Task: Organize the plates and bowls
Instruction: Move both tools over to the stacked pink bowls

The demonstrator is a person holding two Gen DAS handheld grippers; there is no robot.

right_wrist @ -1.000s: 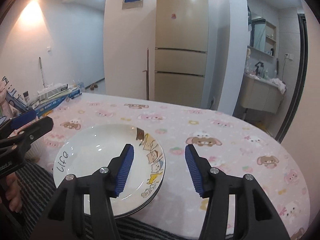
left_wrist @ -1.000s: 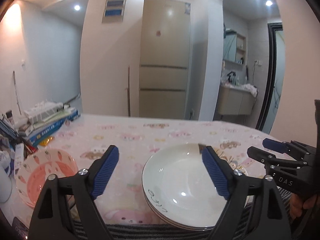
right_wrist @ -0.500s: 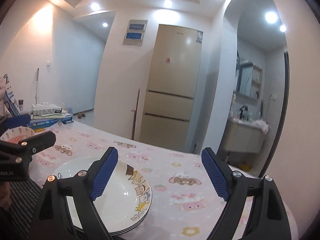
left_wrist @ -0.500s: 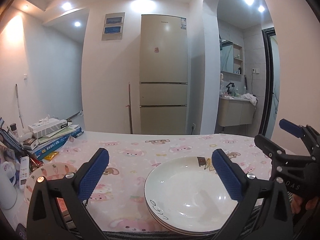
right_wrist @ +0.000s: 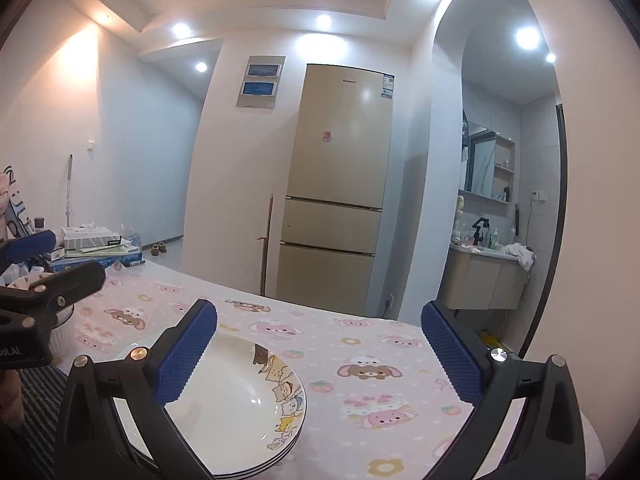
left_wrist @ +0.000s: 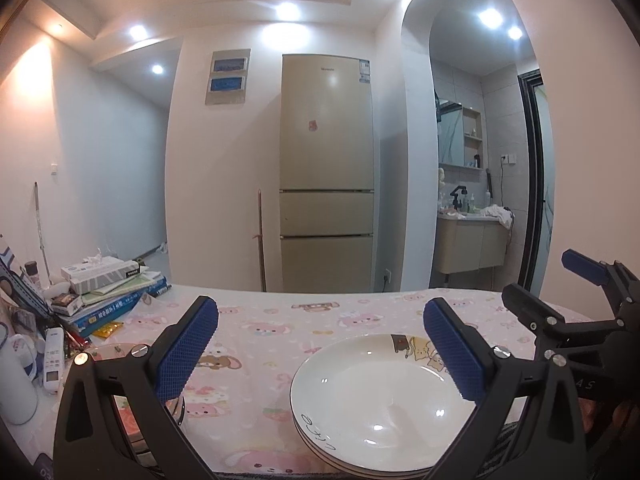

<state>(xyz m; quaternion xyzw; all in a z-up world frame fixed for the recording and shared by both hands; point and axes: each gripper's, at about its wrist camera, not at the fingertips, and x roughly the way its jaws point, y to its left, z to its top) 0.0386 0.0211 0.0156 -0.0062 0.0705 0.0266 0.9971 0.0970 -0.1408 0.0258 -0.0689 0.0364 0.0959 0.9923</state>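
White glazed ceramic plates with cartoon animals printed along one rim (left_wrist: pixel 384 404) sit stacked at the near edge of the table; rims of at least two more show under the top one. Lettering runs along the near-left rim of the top plate. Its well is bare, with ceiling lights reflected in it.

Left of the stack, also at the near edge, a pale bowl with a pink and orange pattern inside (left_wrist: pixel 124 404) sits mostly hidden behind the left gripper's finger.

Left gripper (left_wrist: pixel 320 354), black frame with blue ribbed pads: jaws spread wide, nothing between them, pads clear of both plates and bowl. It hangs above the near edge, one finger over the bowl, the other over the right side of the stack.

Right gripper (right_wrist: pixel 320 354), same build: jaws opening, nothing between them. Its left finger hangs over the plates (right_wrist: pixel 236 404); its right finger is over bare cloth. In the left wrist view it shows at the far right (left_wrist: pixel 560 292).

Pink tablecloth with cartoon bears and rabbits (right_wrist: pixel 368 364) covers the table. At the far-left corner, a pile of books and boxes (left_wrist: pixel 108 292). Beyond the far edge, a tall beige refrigerator (left_wrist: pixel 326 172) stands against the wall.
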